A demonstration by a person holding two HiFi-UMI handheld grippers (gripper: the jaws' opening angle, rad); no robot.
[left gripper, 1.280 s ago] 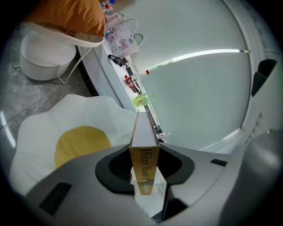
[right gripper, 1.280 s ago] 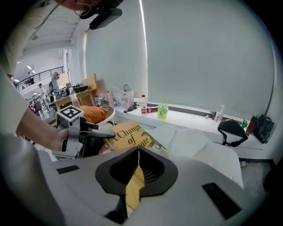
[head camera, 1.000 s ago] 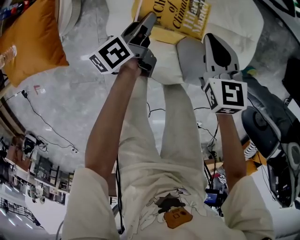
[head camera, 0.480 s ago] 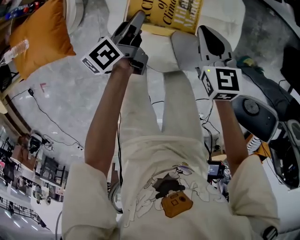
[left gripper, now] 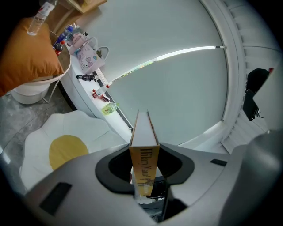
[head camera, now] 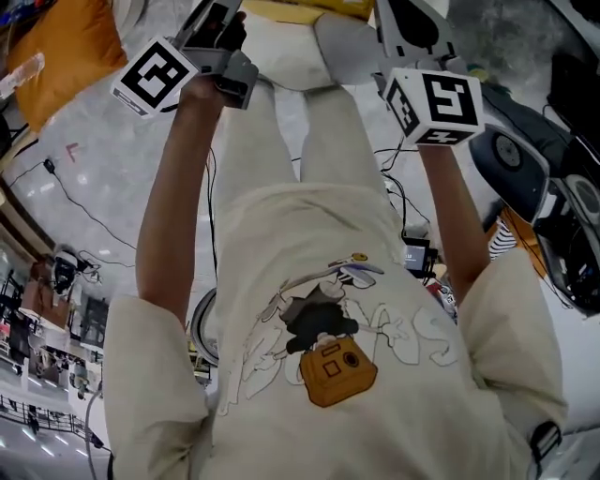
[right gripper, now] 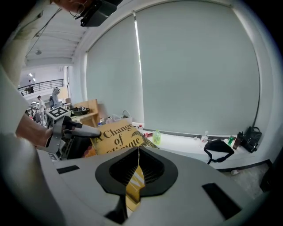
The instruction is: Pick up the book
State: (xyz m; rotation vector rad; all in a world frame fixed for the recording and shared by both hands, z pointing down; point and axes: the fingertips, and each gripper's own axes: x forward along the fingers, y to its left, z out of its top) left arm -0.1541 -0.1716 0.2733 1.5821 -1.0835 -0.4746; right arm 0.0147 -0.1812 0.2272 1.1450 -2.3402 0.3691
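Note:
A yellow book [left gripper: 143, 165] stands on edge between the jaws of my left gripper [left gripper: 144, 176], which is shut on its spine end. My right gripper [right gripper: 132, 187] is shut on a corner of the same book [right gripper: 116, 137]; its yellow cover with dark lettering shows beyond the jaws. In the right gripper view the left gripper [right gripper: 70, 130] clamps the book's far side. In the head view both grippers, left [head camera: 214, 28] and right [head camera: 405, 23], are raised to the top edge. Only a thin yellow strip of the book [head camera: 286, 9] shows between them.
A fried-egg shaped white cushion [left gripper: 66, 143] lies on the floor below. An orange pillow [head camera: 61, 52] sits at the left. A windowsill [left gripper: 95, 95] carries bottles and small items, and a black bag [right gripper: 219, 150] rests on it further right. Cables [head camera: 94, 230] trail over the floor.
Both grippers have risen together with the book. In the head view they moved to the top edge, and most of the book's cover has left the frame.

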